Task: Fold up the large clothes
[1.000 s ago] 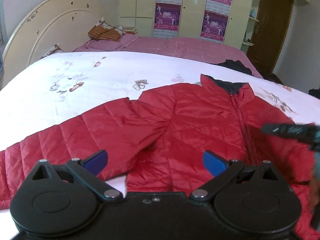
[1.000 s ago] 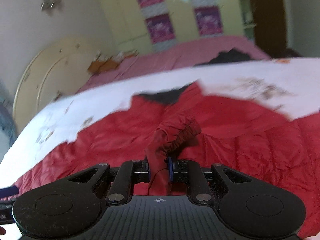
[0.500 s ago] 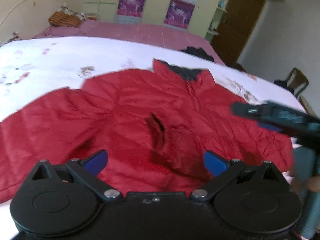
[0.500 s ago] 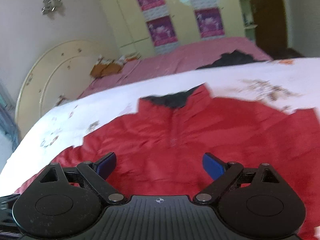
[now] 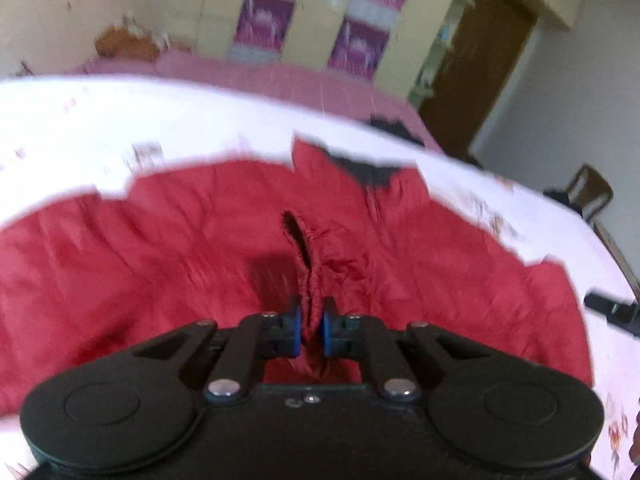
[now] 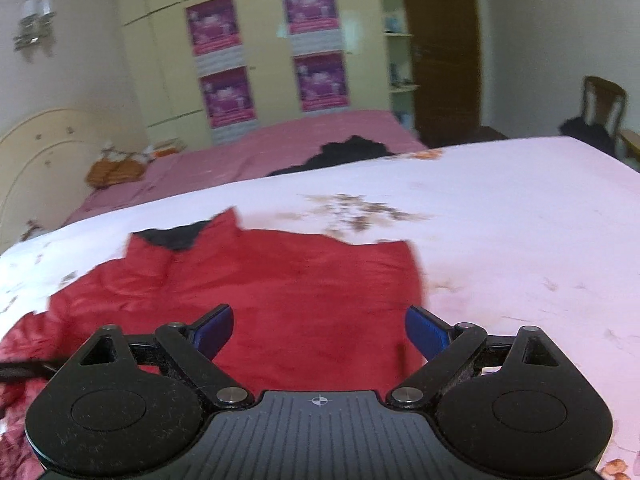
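In the left wrist view, the left gripper (image 5: 310, 322) has its blue pads pinched together on a gathered ridge of the red jacket (image 5: 160, 264), which lies spread flat on the white floral bedspread (image 5: 120, 128) with its dark-lined collar (image 5: 368, 174) pointing toward the far side of the bed. Purple posters (image 5: 264, 20) hang on the cream wardrobe (image 5: 316, 4) behind; their print is too blurred to read.

In the right wrist view, the right gripper (image 6: 318, 330) holds its jaws wide apart above the jacket's (image 6: 288, 288) near right part, with nothing between the pads. The jacket's right edge sits just left of the right blue pad (image 6: 426, 330). The posters (image 6: 320, 80) carry writing here too, but none of it is legible, and no brand mark shows on the jacket.
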Demonstrator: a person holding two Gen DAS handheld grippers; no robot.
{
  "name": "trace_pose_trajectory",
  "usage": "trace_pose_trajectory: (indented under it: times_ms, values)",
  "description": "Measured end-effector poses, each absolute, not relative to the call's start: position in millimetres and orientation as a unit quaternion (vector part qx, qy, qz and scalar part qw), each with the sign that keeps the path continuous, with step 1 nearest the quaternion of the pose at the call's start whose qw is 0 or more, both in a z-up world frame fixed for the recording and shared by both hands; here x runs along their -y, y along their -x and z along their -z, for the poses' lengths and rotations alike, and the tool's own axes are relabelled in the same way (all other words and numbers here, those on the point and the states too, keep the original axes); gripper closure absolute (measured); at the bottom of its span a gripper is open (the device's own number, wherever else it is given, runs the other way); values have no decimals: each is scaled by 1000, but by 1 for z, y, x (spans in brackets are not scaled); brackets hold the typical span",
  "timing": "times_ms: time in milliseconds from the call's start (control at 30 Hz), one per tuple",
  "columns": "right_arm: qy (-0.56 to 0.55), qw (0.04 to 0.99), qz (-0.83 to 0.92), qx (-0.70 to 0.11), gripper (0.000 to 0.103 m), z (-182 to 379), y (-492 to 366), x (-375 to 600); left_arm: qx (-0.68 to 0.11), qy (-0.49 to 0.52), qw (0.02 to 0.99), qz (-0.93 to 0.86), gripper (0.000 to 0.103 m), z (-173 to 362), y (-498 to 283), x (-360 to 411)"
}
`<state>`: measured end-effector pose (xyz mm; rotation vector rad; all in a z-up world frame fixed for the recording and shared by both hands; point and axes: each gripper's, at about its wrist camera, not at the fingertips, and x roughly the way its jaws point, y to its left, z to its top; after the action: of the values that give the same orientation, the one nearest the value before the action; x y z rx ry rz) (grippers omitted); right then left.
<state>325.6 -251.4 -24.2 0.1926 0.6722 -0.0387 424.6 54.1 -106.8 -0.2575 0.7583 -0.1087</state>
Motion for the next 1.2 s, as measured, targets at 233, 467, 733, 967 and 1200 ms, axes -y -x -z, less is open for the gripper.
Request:
trace_pose_trajectory:
  times_ms: [233,467,733,967,1200]
  values:
    - [-101,927,32,-360,11,51,-352,265,-387,121,914,-9,94,129,-428,-93]
    - [-111,916,49,-381,13,78,-386,284,-395,118,911,-14,93,143,-427,-91]
    - [-162,893,25,-418,70,104,-422,302,-401,111,909,-22,93,150,-428,-91]
    - [-115,911,37,-393,93,98,-417,297,-397,99,912,-24,92,151,-430,-85]
    - [-73,915,51,-393,84,94,-414,290,-398,83,913,-32,79,145,-429,-85]
